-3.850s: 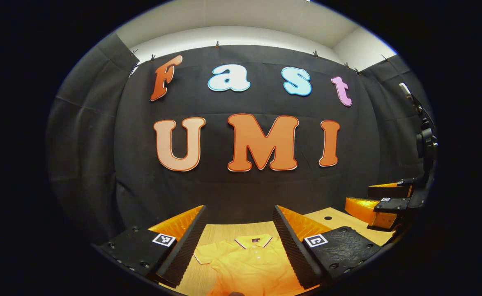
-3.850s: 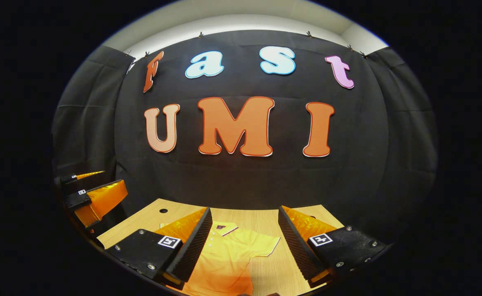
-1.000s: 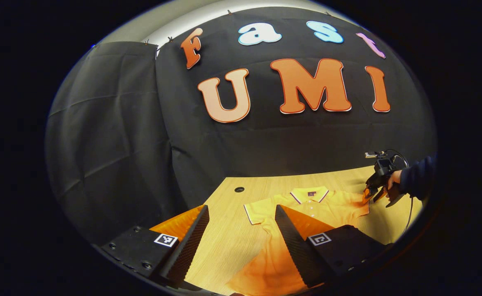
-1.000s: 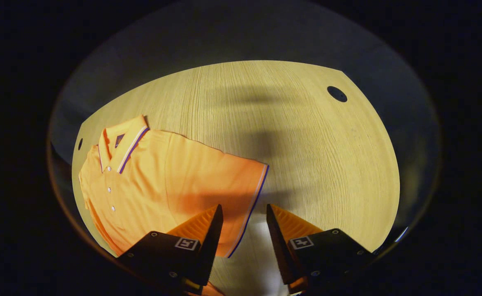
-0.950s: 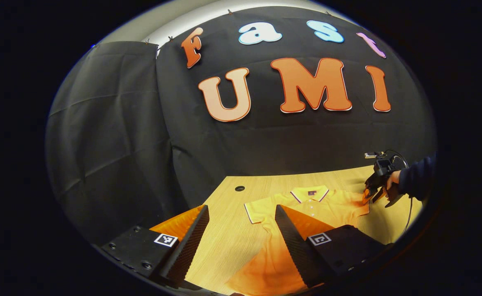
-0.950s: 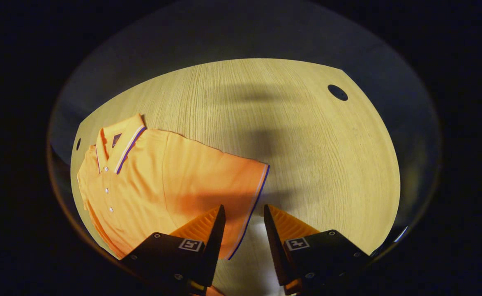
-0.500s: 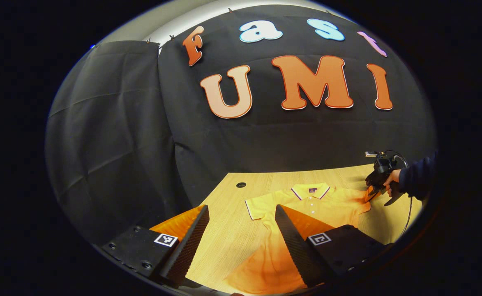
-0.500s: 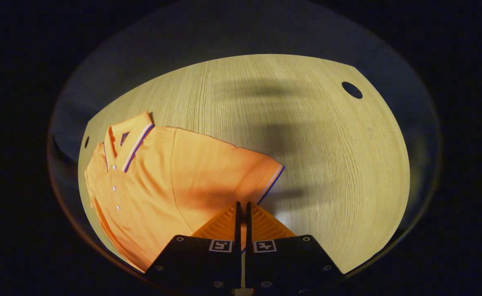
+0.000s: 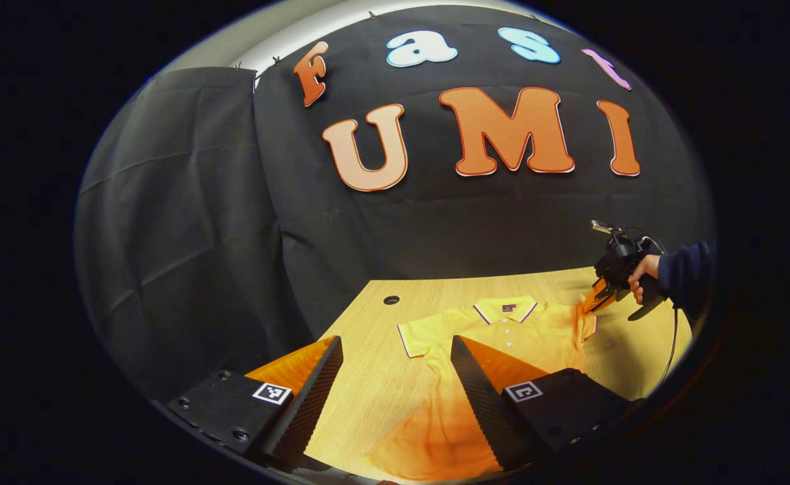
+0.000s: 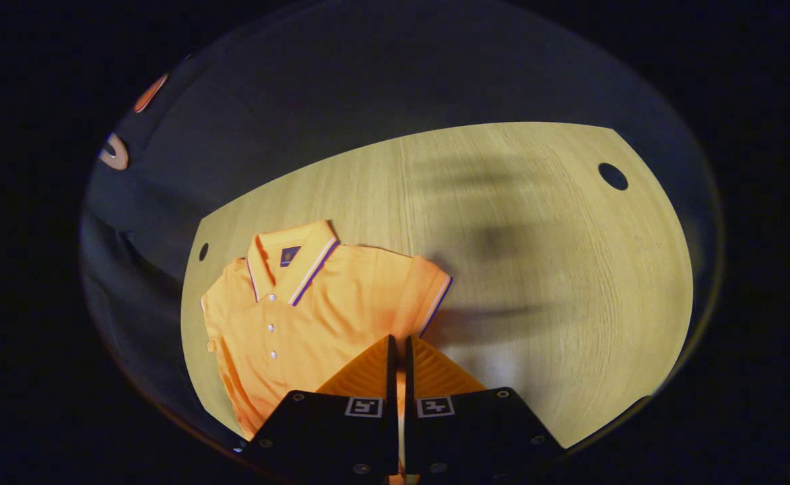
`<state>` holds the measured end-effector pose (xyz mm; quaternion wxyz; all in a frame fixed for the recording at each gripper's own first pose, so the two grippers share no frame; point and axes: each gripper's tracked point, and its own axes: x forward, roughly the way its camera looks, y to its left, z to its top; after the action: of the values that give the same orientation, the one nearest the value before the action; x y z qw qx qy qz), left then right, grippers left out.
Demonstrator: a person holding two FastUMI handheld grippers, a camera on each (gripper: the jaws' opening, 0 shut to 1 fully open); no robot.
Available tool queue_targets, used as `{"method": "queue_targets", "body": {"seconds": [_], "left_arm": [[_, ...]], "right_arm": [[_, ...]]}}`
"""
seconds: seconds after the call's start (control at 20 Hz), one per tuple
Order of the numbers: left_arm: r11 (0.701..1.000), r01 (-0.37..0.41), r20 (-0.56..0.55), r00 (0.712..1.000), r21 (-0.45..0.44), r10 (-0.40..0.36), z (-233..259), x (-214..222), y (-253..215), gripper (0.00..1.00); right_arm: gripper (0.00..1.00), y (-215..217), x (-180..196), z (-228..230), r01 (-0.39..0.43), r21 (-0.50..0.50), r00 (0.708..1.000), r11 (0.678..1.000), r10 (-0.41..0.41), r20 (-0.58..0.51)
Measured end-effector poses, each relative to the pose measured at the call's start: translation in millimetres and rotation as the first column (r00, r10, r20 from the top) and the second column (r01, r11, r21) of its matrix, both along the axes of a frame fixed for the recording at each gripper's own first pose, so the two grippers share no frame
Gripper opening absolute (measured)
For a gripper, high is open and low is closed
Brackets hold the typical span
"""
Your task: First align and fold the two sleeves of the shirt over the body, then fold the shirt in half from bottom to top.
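shirt (image 10: 300, 316) is an orange polo with striped collar and cuffs, lying face up on the table (image 10: 536, 269), collar toward the wall, hem near. right gripper (image 10: 398, 350) pinches its sleeve (image 10: 428, 296), lifted. left gripper (image 9: 395, 377) hovers with fingers apart.

Recording booth — black cloth wall (image 9: 186, 222) (draped), wooden table (image 10: 543, 269).
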<state>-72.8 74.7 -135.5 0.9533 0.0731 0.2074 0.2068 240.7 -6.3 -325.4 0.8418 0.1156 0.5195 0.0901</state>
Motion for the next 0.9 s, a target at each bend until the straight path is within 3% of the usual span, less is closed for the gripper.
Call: {"method": "queue_targets", "body": {"seconds": [0.15,0.4,0.45,0.5,0.55,0.6,0.65,0.9], "left_arm": [[1.0,-0.023,-0.009,1.0,0.0,0.023,-3,-4,4,0.99],[0.997,-0.072,-0.023,0.997,-0.03,0.072,-8,-11,16,0.99],[0.996,-0.08,-0.02,0.997,-0.041,0.079,-8,-11,19,0.99],[0.995,-0.082,-0.015,0.997,-0.049,0.082,-7,-9,22,0.99],[0.995,-0.083,-0.014,0.997,-0.056,0.082,-8,-5,26,0.99],[0.995,-0.081,-0.014,0.997,-0.063,0.08,-9,0,31,0.99],[0.994,-0.076,-0.013,0.997,-0.072,0.075,-13,5,36,0.99],[0.992,0.017,-0.014,1.0,-0.126,-0.019,-29,52,59,0.99]], "right_arm": [[0.04,31,-2,5,-0.046,0.057,0.999,0.997,0.046,-0.01],[0.02,64,-1,5,-0.04,0.148,0.998,0.988,0.047,-0.042],[0.33,70,-1,4,-0.045,0.161,0.998,0.986,0.052,-0.042],[0.22,73,-1,6,-0.053,0.171,0.998,0.984,0.06,-0.035],[0.41,73,0,7,-0.055,0.167,0.998,0.984,0.06,-0.026],[0.47,72,0,8,-0.053,0.159,0.998,0.986,0.057,-0.019],[0.62,70,-1,10,-0.047,0.149,0.999,0.988,0.05,-0.013],[0.82,54,-7,28,0.026,0.141,0.999,0.99,-0.031,0.036]]}}
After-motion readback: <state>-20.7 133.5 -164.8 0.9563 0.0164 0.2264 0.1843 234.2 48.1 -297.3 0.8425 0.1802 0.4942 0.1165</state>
